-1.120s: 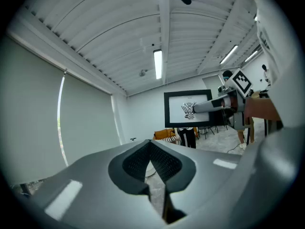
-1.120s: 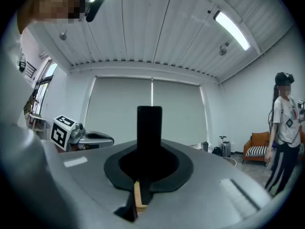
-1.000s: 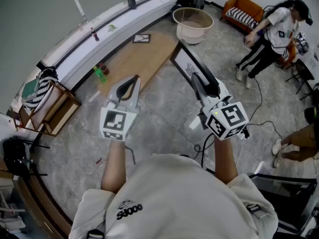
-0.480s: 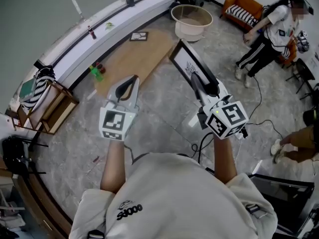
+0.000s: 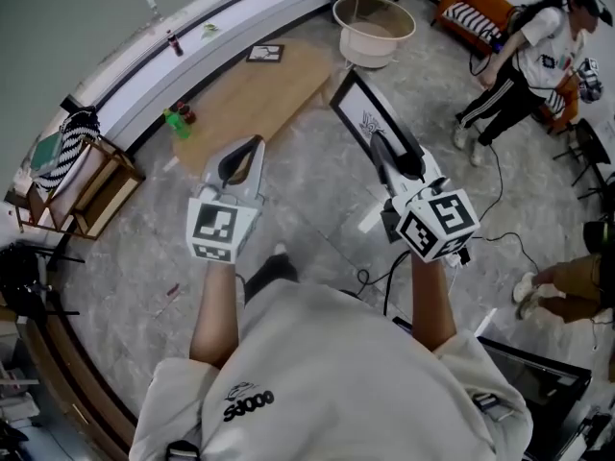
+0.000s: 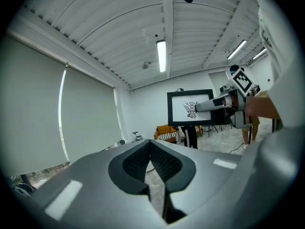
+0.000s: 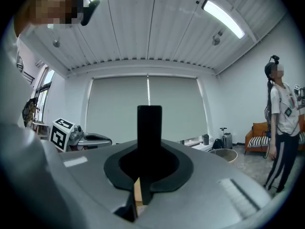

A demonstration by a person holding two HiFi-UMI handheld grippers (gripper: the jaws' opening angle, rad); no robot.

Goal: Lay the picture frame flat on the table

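Observation:
The picture frame (image 5: 363,115), black-edged with a white print, is in the air over the grey floor, right of the wooden table (image 5: 252,94). My right gripper (image 5: 383,154) is shut on its near edge. The left gripper view shows its face (image 6: 190,108) upright, with the right gripper (image 6: 224,102) clamped on its side. In the right gripper view the frame's black edge (image 7: 149,128) rises from between the jaws. My left gripper (image 5: 252,148) is shut and empty, level with the right one and left of the frame; it shows again as the left gripper (image 7: 84,139).
On the table lie a small dark frame (image 5: 266,54) and a green bottle (image 5: 175,123). A beige basin (image 5: 373,29) stands beyond the table's far end. A person (image 5: 519,60) stands at the right near an orange sofa (image 5: 471,12). A wooden rack (image 5: 88,188) is at the left.
The room has shifted slightly in the head view and a dark shoe now shows below the left gripper. Both grippers keep their pose; the frame stays in the right grip.

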